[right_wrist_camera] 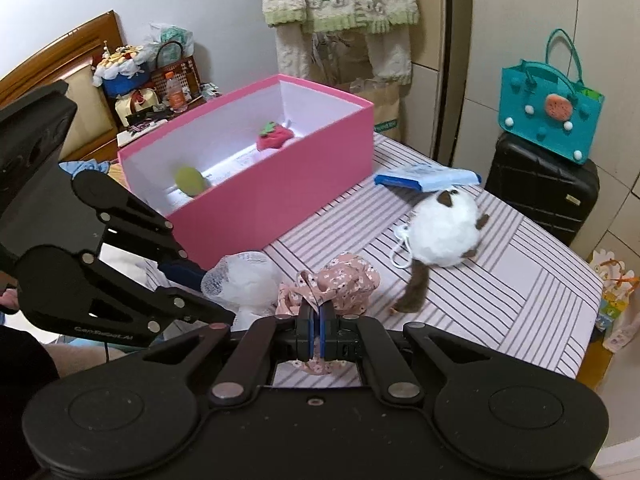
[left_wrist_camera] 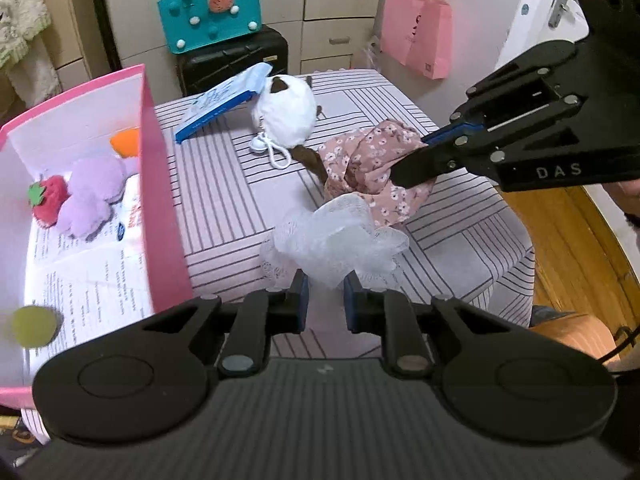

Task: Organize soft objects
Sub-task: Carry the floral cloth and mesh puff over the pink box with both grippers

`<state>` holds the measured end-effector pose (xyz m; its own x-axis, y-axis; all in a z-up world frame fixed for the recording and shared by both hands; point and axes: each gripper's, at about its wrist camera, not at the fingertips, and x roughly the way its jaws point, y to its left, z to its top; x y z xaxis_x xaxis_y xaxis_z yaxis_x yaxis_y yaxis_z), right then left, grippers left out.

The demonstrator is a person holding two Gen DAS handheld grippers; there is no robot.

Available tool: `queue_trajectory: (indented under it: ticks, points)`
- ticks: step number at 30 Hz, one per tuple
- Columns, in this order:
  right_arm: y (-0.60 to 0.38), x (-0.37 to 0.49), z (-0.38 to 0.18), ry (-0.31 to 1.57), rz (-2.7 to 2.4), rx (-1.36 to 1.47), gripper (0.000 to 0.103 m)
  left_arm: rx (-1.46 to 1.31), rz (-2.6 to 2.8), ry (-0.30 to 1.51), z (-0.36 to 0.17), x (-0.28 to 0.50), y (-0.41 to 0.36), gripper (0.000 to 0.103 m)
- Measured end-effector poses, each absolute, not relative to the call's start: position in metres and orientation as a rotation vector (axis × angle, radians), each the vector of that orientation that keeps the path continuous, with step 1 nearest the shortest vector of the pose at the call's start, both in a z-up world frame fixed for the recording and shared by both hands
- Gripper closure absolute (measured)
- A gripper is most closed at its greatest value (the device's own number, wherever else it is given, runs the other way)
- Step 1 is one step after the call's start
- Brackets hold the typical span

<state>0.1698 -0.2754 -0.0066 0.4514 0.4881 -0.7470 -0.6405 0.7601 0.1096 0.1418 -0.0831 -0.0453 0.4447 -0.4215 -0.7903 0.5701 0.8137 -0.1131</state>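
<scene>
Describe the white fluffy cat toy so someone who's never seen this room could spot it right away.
Start at the big pink box on the striped table. Just beyond its far corner lies a blue-edged packet, and the white plush cat sits right beside it. It is the only round white fluffy toy, with brown ears and a long brown tail, unlike the floral fabric nearby.

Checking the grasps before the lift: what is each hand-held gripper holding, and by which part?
The left hand-held gripper pinches the white mesh puff's lower edge. The right hand-held gripper is clamped on a fold of the pink floral cloth.
</scene>
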Motion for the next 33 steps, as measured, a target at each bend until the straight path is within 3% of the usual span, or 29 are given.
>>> queue_trajectory:
  ticks: [11, 26, 33]
  points:
    - [-0.245, 0.151, 0.013, 0.831, 0.749, -0.218, 0.099, 0.134, -0.628, 0.924, -0.020, 0.123, -0.048, 0.089]
    - [-0.193, 0.150, 0.097, 0.690, 0.838, -0.304, 0.099, 0.138, -0.557, 0.751, 0.065, 0.121, 0.007, 0.089]
    - [-0.150, 0.175, 0.110, 0.675, 0.897, -0.326, 0.099, 0.130, -0.514, 0.760, 0.069, 0.145, 0.042, 0.089]
